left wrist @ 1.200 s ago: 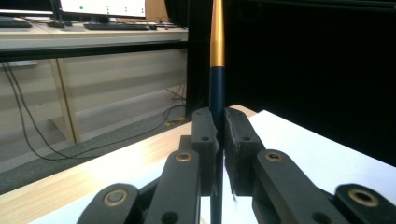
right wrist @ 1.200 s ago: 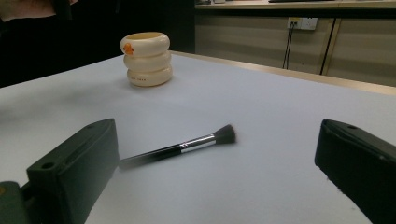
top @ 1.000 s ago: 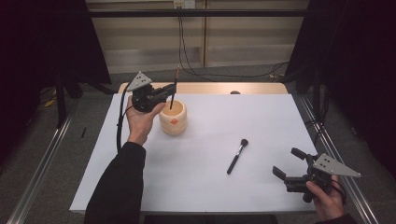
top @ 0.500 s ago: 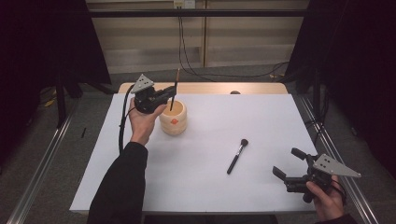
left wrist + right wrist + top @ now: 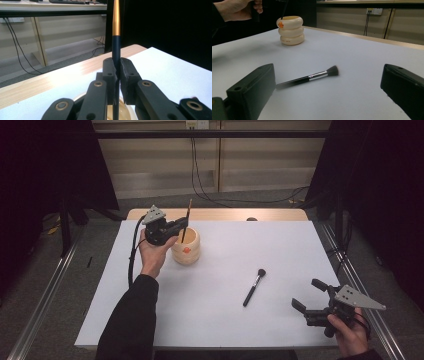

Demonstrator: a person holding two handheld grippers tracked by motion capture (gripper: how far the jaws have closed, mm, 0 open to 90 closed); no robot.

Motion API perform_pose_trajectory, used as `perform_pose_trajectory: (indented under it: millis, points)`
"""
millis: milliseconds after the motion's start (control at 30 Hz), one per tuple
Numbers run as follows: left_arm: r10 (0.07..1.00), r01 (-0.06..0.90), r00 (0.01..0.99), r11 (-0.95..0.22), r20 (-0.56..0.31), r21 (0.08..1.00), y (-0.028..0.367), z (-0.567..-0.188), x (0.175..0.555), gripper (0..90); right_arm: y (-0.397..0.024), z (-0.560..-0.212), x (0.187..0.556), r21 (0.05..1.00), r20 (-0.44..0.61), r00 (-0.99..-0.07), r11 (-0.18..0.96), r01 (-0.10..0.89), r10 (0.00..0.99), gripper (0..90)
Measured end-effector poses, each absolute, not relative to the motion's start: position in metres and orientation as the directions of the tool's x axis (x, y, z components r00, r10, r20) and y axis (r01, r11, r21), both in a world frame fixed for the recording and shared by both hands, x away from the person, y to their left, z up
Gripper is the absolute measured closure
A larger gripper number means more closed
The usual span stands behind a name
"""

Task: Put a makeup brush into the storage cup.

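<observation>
Slender brush handle [image 5: 116, 37], dark blue below and gold above, stood nearly upright, pinched between the pressed-together jaws of the left gripper [image 5: 117, 75]; its lower end reached down into the cream ringed pot [image 5: 186, 247], while its gold top rose above the gripper; in the high view the same handle [image 5: 186, 220] leaned slightly over the pot's mouth. That pot, marked with a small orange spot, sat on the white table [image 5: 220, 320] toward the far left, just beside the person's left hand [image 5: 152, 254]. Well apart from it, a black makeup brush [image 5: 254, 287] lay flat near the table's middle, bristles pointing away from the person. Nearer the right front corner, the right gripper [image 5: 306, 296] hovered with its jaws spread wide and nothing between them; the right gripper view looked at the lying brush [image 5: 308, 77] through that gap.
</observation>
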State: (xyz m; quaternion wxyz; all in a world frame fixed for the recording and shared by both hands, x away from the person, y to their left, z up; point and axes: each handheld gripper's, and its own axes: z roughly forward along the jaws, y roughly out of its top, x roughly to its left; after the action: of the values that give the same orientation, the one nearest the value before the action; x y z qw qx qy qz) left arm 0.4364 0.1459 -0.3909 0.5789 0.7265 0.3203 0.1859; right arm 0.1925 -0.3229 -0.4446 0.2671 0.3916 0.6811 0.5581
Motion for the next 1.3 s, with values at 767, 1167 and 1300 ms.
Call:
perform_pose_trajectory:
  millis: [767,1167,1300]
  points:
    - [0.697,0.283,0.708,-0.130,-0.116,0.950,0.146,-0.418,0.429,83.6,-0.322,-0.445,0.192,0.969,0.077,-0.551,0.069,0.239,0.831,0.0]
    - [0.704,0.305,0.698,-0.126,-0.132,0.944,0.147,-0.429,0.429,83.6,-0.322,-0.445,0.192,0.969,0.080,-0.548,0.063,0.238,0.832,0.0]
    - [0.703,0.315,0.697,-0.125,-0.140,0.941,0.146,-0.428,0.427,83.3,-0.322,-0.445,0.192,0.970,0.080,-0.547,0.063,0.237,0.833,0.0]
